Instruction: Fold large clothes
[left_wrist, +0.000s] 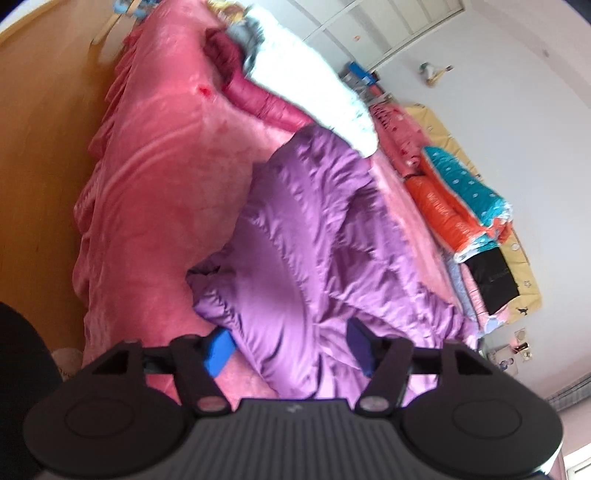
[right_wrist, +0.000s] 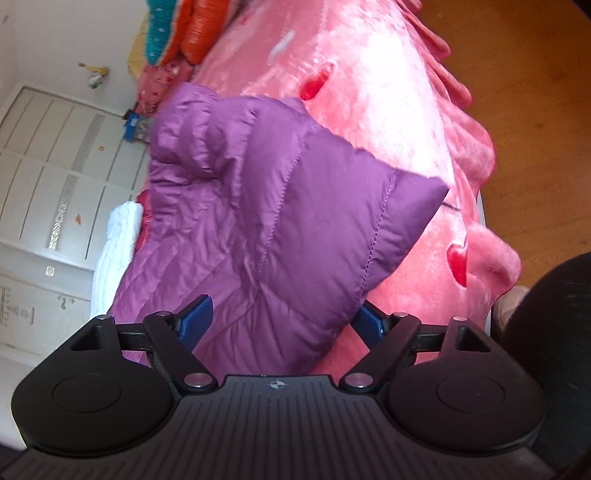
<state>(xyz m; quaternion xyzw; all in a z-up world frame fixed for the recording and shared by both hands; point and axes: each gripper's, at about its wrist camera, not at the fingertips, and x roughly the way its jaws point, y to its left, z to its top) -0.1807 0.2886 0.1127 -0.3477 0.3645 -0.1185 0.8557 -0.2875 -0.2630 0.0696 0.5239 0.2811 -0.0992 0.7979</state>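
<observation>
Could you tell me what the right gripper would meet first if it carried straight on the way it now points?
Most likely the purple quilted jacket: its fabric already lies between the spread fingers of the right gripper, which looks open. Beyond it lies the pink blanket, though depth is unclear.

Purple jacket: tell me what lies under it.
The purple jacket lies on a pink plush blanket that shows on both sides of it. Its far end tucks beneath a white garment. Whatever lies directly beneath its middle is covered.
</observation>
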